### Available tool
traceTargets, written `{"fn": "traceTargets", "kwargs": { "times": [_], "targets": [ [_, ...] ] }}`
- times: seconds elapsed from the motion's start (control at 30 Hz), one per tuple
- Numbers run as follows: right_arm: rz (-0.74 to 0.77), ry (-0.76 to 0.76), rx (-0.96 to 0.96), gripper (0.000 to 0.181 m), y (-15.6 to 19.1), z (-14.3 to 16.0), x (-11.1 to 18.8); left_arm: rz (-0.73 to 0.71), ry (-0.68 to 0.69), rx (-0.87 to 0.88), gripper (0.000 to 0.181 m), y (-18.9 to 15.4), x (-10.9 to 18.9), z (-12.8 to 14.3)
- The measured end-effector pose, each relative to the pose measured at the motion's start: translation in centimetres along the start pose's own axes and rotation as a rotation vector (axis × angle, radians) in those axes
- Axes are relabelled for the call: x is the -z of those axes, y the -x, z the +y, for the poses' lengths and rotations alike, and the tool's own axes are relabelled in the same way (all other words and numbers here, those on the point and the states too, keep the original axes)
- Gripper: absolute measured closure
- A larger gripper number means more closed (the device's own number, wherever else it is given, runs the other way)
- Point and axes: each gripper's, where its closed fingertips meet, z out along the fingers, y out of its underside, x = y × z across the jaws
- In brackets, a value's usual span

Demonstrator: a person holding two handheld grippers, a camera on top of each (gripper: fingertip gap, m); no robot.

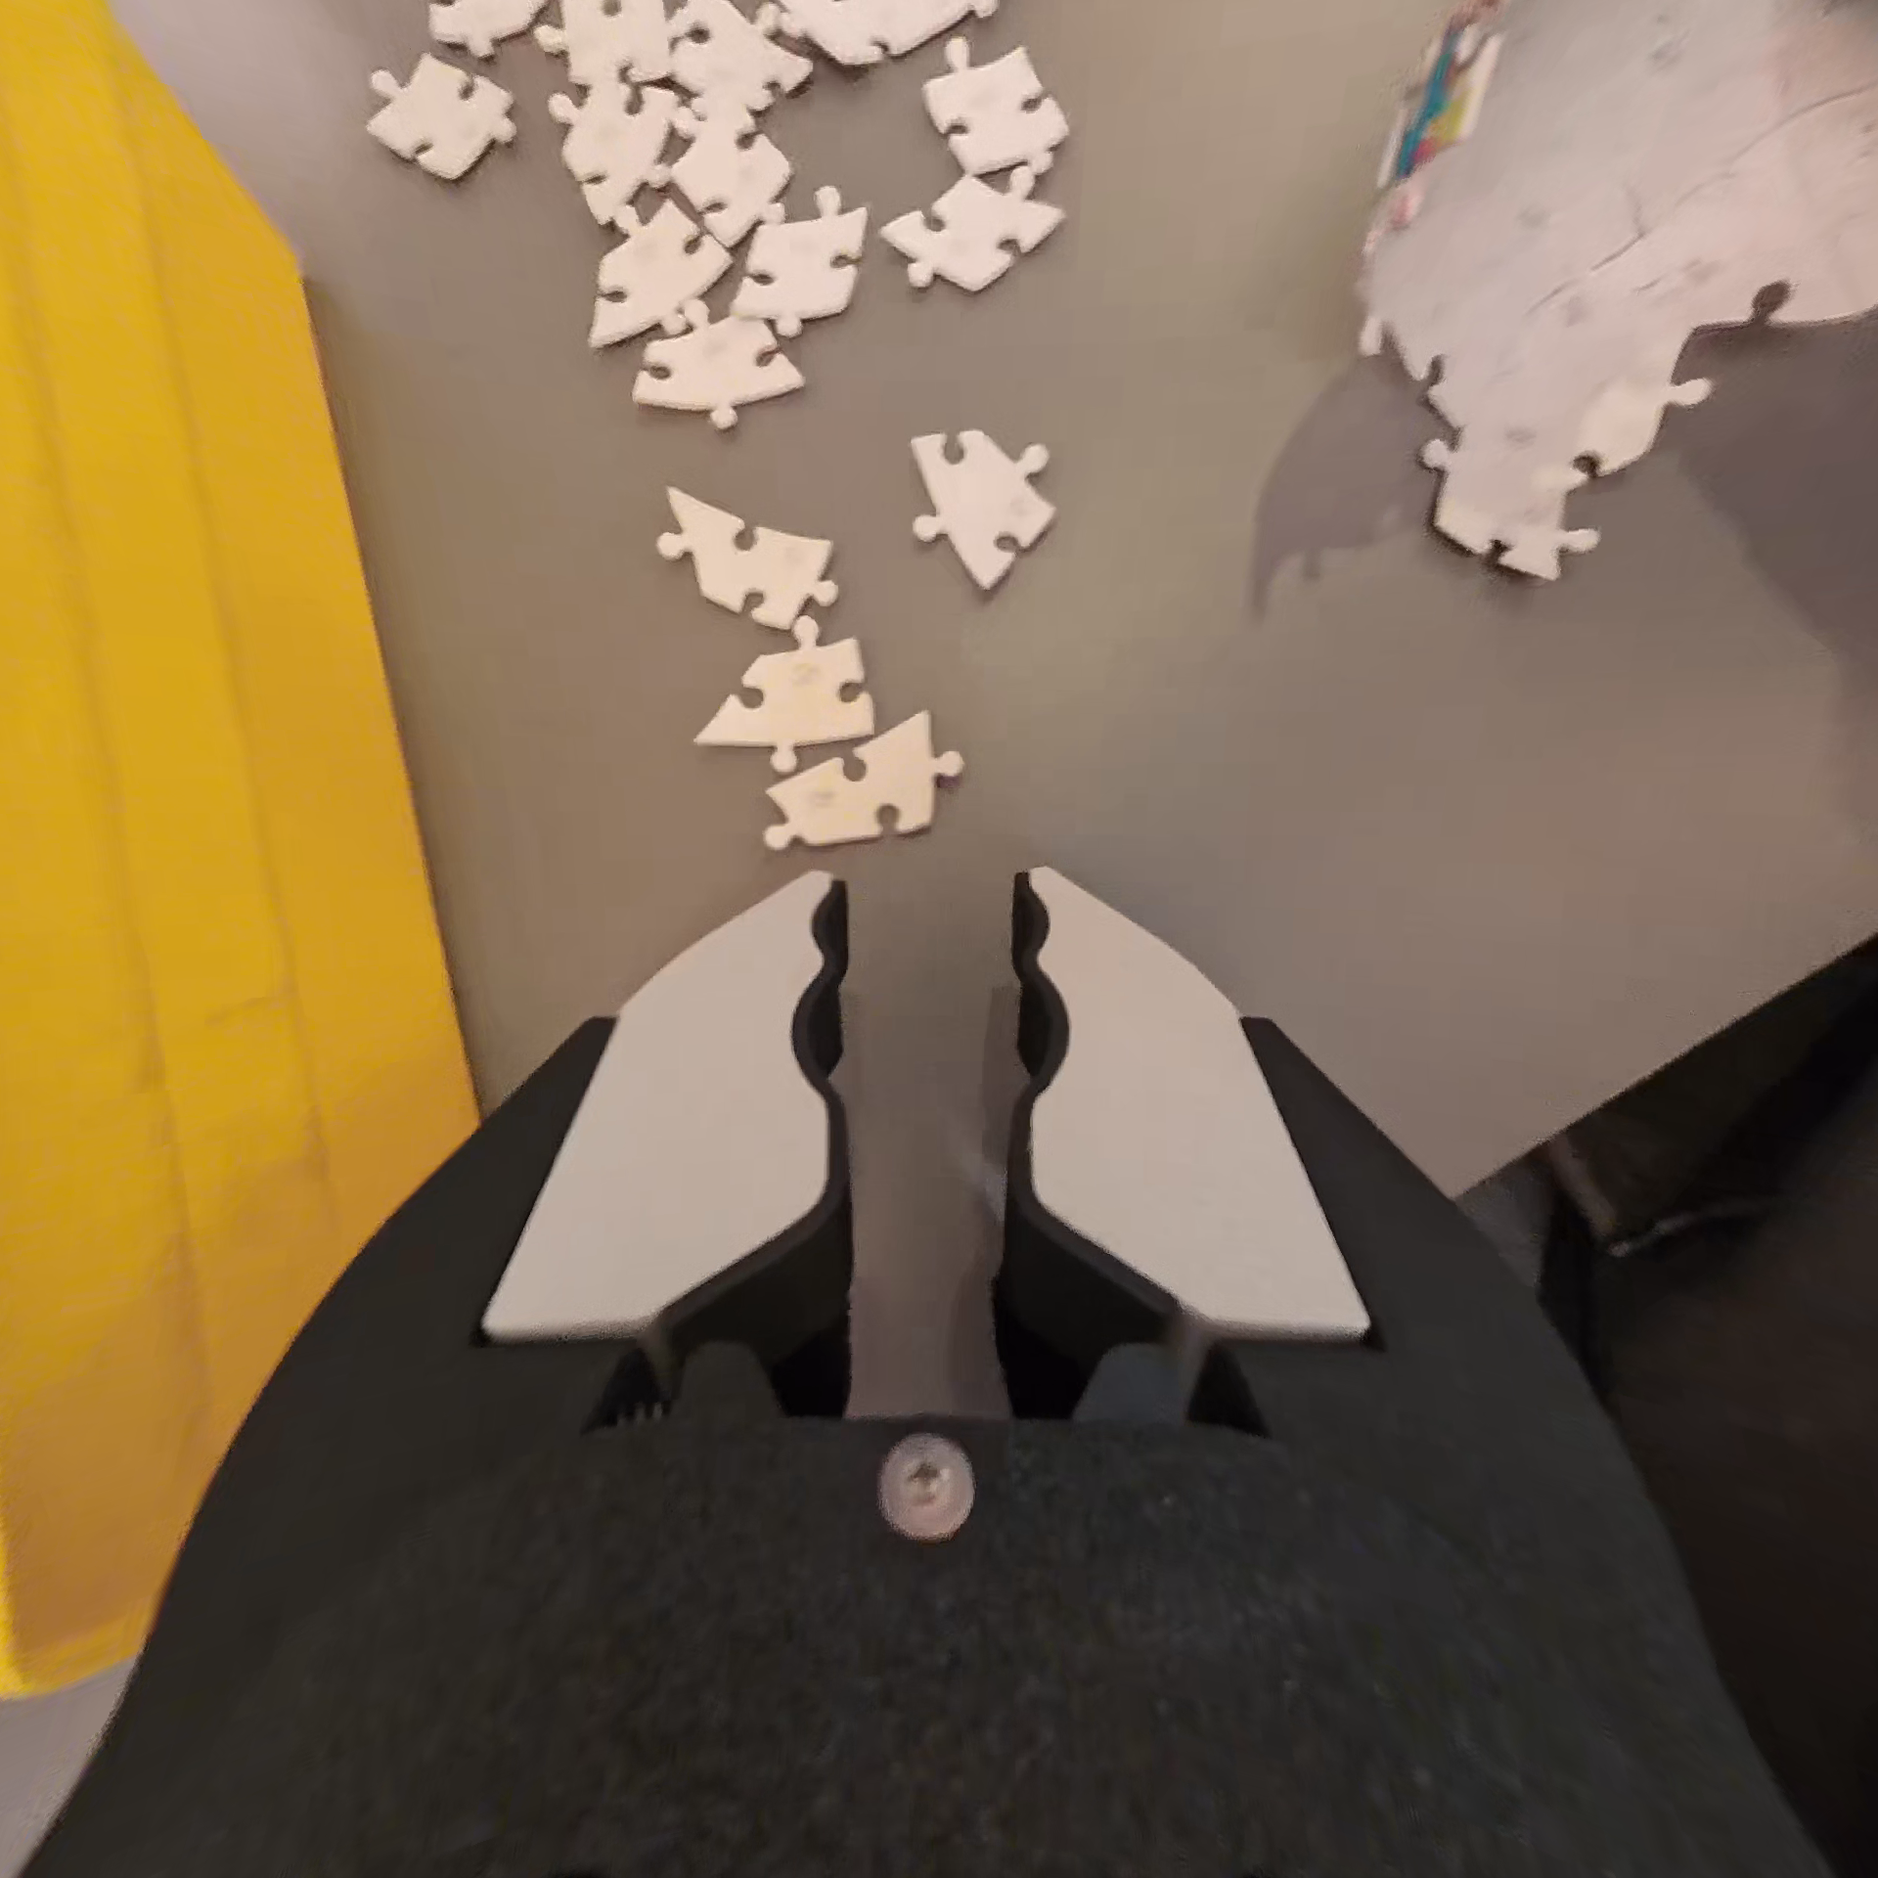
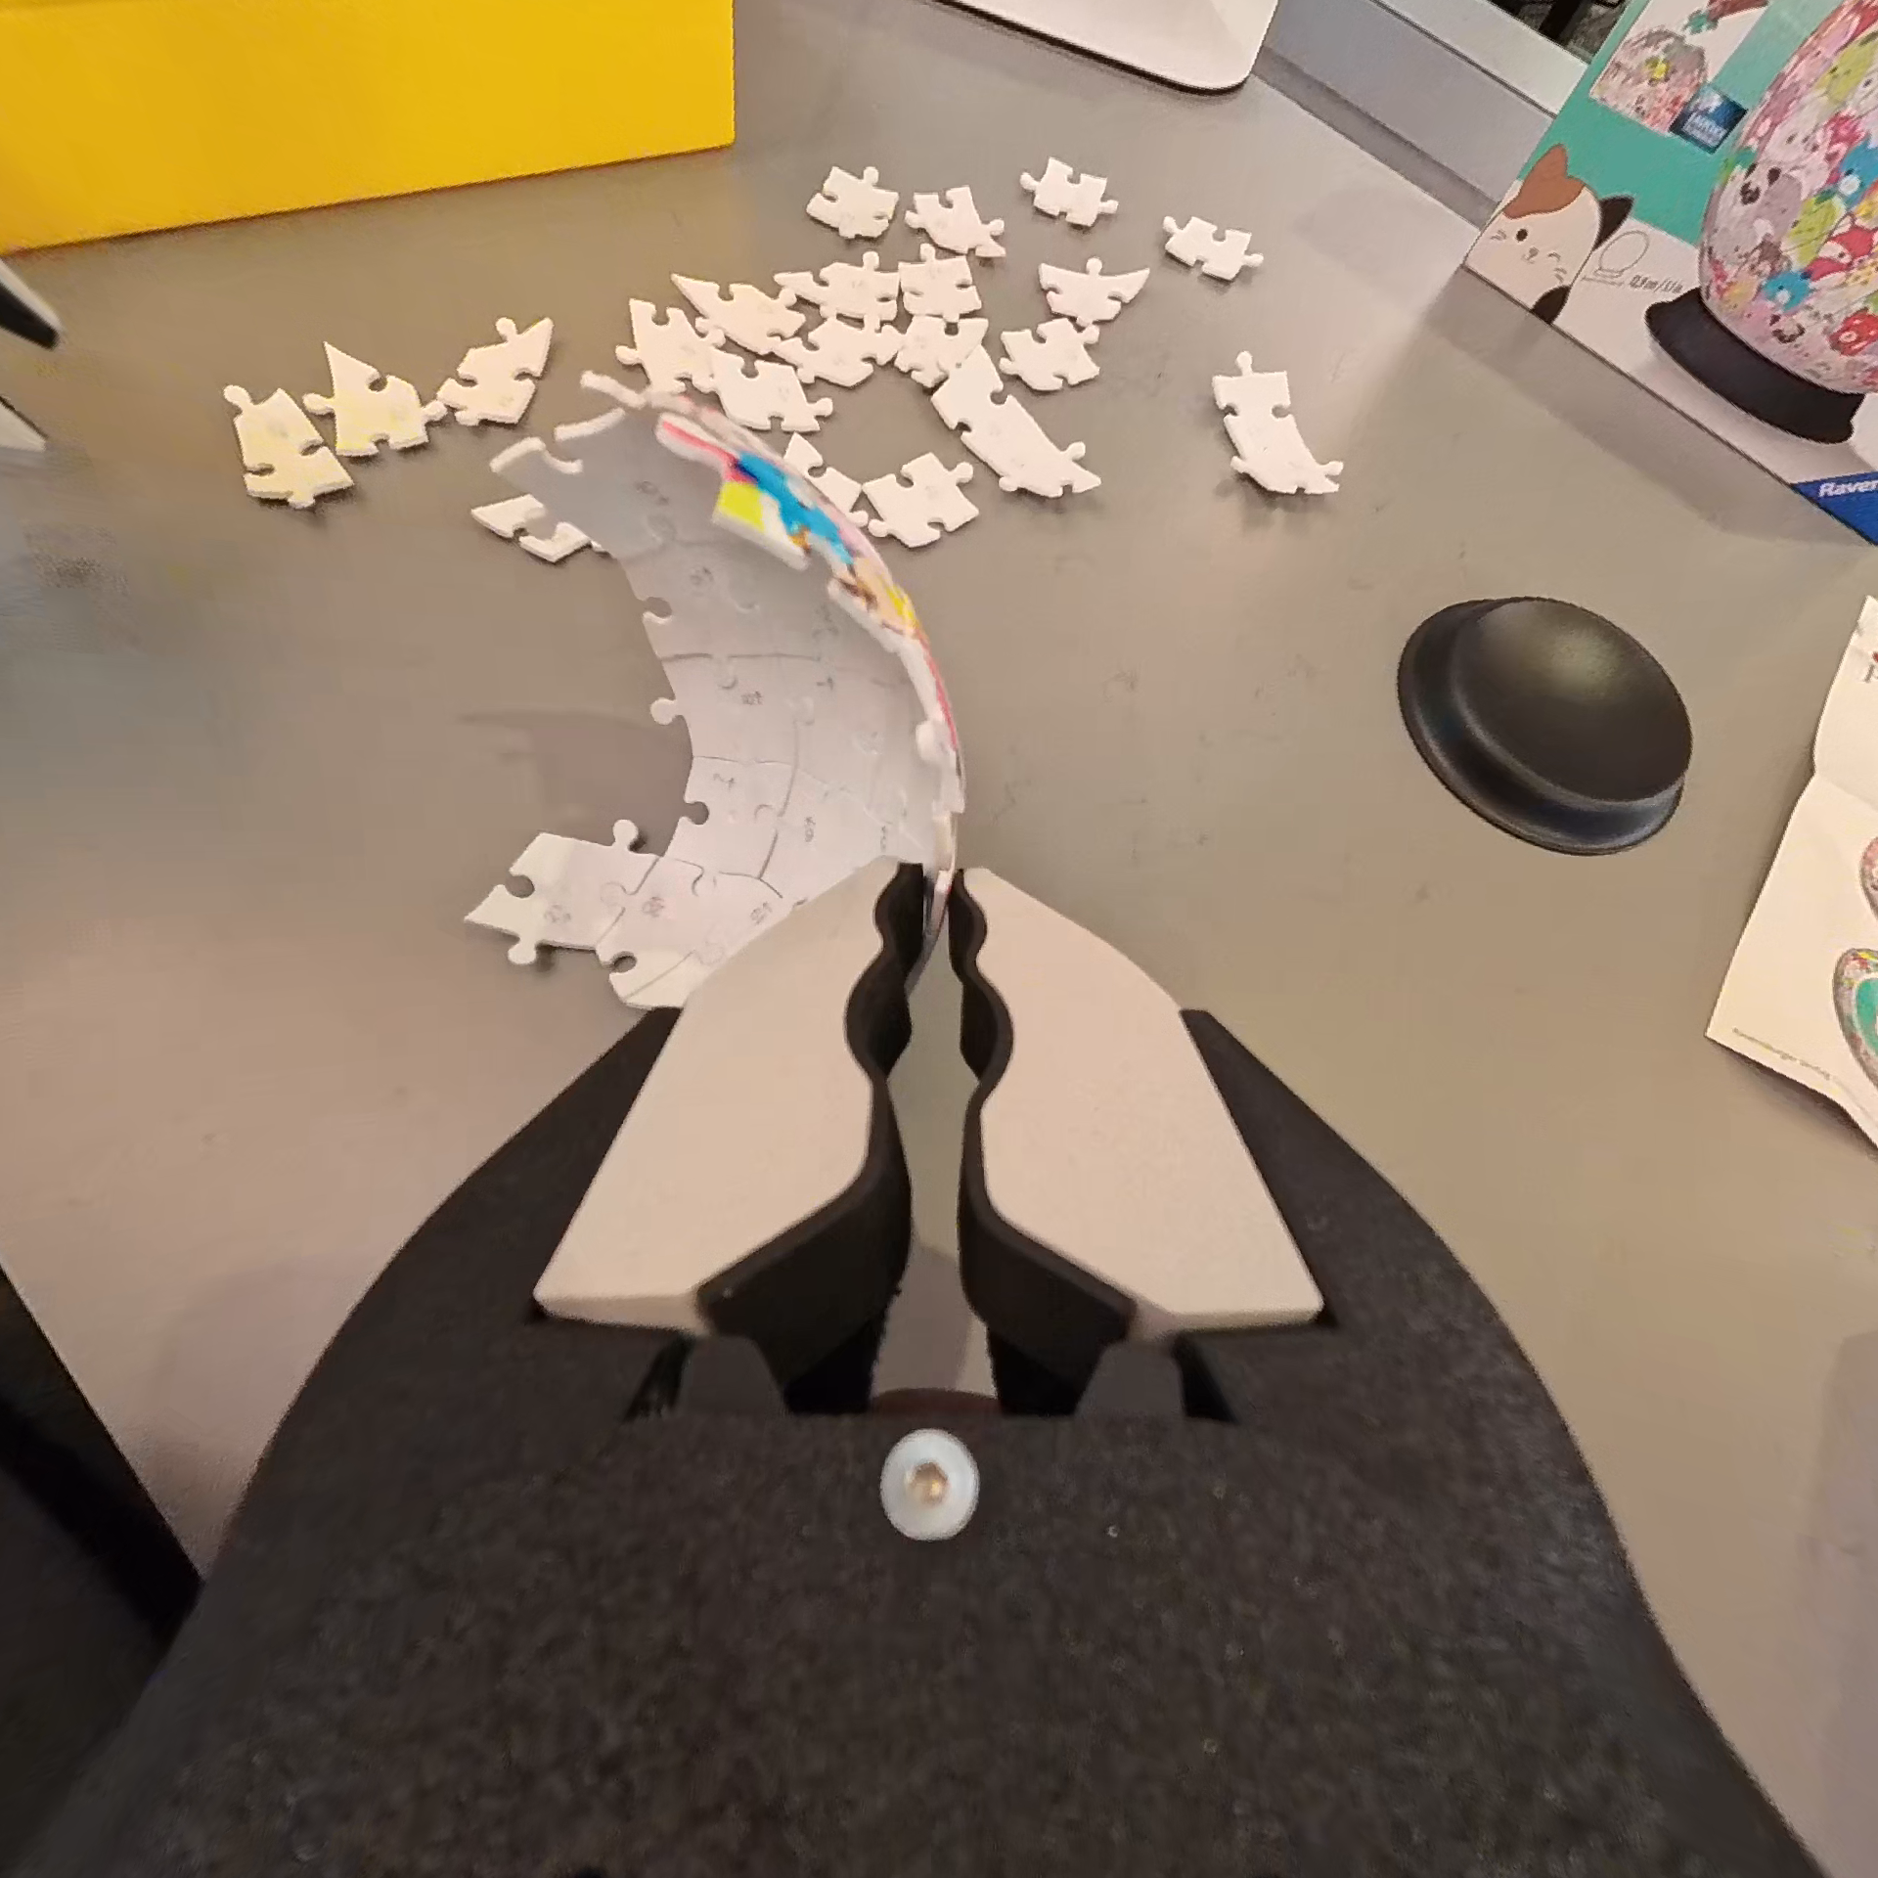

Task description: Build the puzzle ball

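Note:
A curved, partly built section of the puzzle ball (image 2: 772, 701) stands up from the grey table, white inside, coloured outside. My right gripper (image 2: 940, 904) is shut on its lower edge. The section also shows at the top right of the left wrist view (image 1: 1585, 335), lifted and casting a shadow. Several loose white puzzle pieces (image 2: 915, 335) lie face down behind it. My left gripper (image 1: 925, 884) is open and empty, just short of the nearest loose pieces (image 1: 864, 777), with more pieces (image 1: 711, 203) farther on.
A yellow box (image 2: 356, 91) stands at the back left, and runs along the left of the left wrist view (image 1: 152, 813). A black round stand (image 2: 1545, 722) sits right. The puzzle's box (image 2: 1728, 234) and a leaflet (image 2: 1819, 915) lie far right. The table edge (image 1: 1626, 1098) is near right.

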Motion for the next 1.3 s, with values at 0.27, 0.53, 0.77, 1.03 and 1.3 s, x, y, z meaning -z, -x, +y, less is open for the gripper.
{"fn": "traceTargets", "kwargs": {
  "times": [0.27,0.53,0.77,1.03,1.3],
  "targets": [
    [-0.002,-0.006,0.008,0.177,-0.1,-0.3,0.0,-0.042,0.063,-0.167,0.148,3.4,-2.5,0.1],
    [-0.002,-0.003,0.008,0.177,-0.2,-0.2,0.0,0.079,0.139,-0.145,0.157,3.1,-3.2,1.1],
    [-0.009,-0.002,0.006,0.177,-0.2,-0.1,-0.1,0.101,0.138,-0.154,0.165,1.4,-2.8,1.3],
    [-0.010,-0.001,0.008,0.177,-0.2,-0.1,0.0,0.072,0.117,-0.097,0.165,1.2,-3.8,0.7],
    [-0.009,-0.002,0.010,0.177,-0.2,-0.1,0.0,0.047,0.108,-0.133,0.166,0.4,-3.5,0.2]
  ]
}}
